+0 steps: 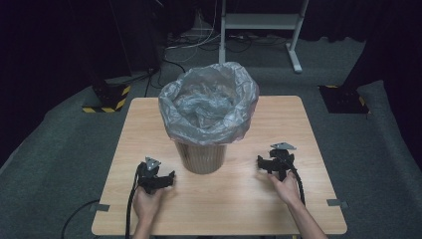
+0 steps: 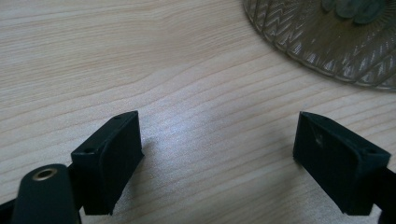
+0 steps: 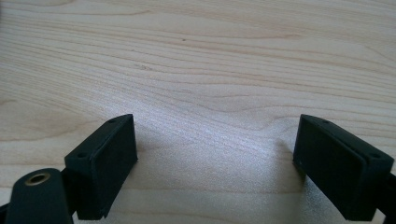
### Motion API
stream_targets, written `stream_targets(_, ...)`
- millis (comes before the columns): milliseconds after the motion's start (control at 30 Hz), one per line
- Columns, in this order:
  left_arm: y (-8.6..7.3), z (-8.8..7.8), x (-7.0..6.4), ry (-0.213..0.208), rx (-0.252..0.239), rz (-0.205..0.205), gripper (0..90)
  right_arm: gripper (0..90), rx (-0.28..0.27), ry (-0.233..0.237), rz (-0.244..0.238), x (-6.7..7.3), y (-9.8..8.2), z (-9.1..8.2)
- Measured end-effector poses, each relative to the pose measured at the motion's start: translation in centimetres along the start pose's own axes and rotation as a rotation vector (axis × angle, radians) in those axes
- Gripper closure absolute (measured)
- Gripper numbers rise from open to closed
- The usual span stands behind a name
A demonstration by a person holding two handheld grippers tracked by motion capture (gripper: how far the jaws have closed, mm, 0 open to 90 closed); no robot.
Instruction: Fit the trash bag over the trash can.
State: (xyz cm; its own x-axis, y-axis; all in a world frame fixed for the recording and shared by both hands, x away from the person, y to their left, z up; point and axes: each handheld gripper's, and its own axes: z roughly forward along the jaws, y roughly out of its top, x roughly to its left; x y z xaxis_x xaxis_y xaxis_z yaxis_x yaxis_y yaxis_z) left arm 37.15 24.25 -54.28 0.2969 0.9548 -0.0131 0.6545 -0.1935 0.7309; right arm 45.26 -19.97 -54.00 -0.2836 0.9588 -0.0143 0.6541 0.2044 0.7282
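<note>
Worktop [image 1: 239, 199]: one, pale wood. One bin [image 1: 201, 157] stands at its centre, lined with one grey bag [image 1: 209, 102]. Two grippers rest on the wood: left gripper [image 1: 171, 175] at the bin's 7 o'clock, right gripper [image 1: 260, 160] at its 4 o'clock, both spread wide, nothing between. The left gripper view catches the bin's ribbed base [image 2: 327, 42] at 1 o'clock; the right gripper view has bare wood.

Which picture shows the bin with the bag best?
The high view: the whole bin stands mid-table there, its grey bag folded over the rim. The left gripper view catches just a slice of its ribbed base. The right gripper view looks at bare table.
</note>
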Motion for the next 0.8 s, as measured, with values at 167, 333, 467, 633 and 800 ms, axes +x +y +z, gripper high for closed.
stream_targets(167,0.00,0.00,0.00,0.000,-0.001,0.000,15.7,13.3,0.000,-0.009,0.008,0.07,-0.08,-0.08)
stream_targets(333,0.00,-0.01,0.01,-0.001,0.000,-0.001,15.7,13.3,0.000,-0.017,0.015,0.12,-0.14,-0.14)
stream_targets(467,0.00,-0.01,0.01,-0.001,0.000,0.000,15.7,13.3,0.000,-0.031,0.034,0.28,-0.28,-0.30)
stream_targets(633,0.00,0.00,0.01,-0.001,-0.001,-0.001,15.7,13.3,0.001,-0.040,0.043,0.36,-0.36,-0.40)
stream_targets(800,0.00,-0.01,0.02,0.001,-0.001,0.001,15.7,13.3,0.001,-0.046,0.049,0.41,-0.42,-0.46)
